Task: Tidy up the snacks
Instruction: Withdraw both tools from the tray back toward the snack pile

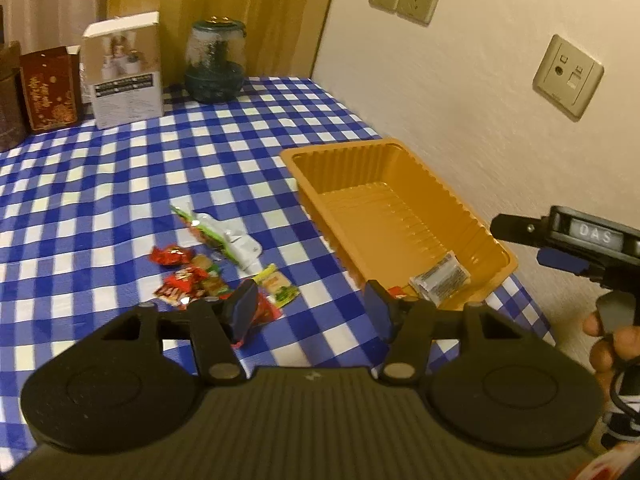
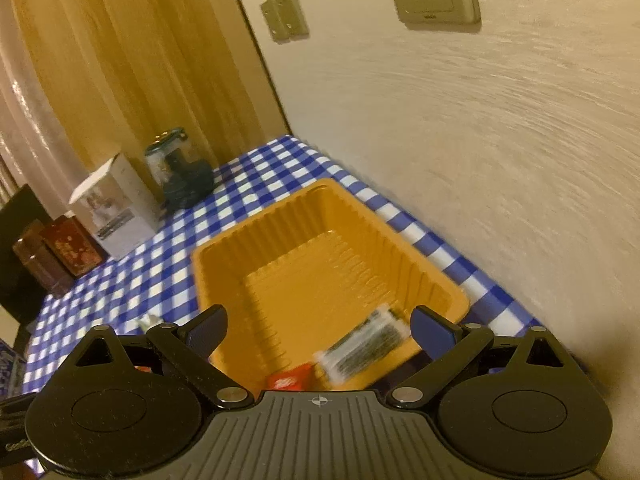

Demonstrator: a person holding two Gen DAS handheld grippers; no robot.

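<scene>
both the left gripper (image 1: 312,304) and right gripper (image 2: 316,328) hang wide open and empty, loose crinkly foil snack packets (image 1: 212,272) piled at ten o'clock of the ribbed orange plastic tray (image 1: 400,216), light, slippery stuff, probably best pinched at a flat sealed edge.

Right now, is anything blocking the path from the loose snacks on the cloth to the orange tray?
Nothing visible does. The snack pile lies left of the orange tray, with only bare checked cloth between. The open left hand-held gripper hovers nearby.
</scene>
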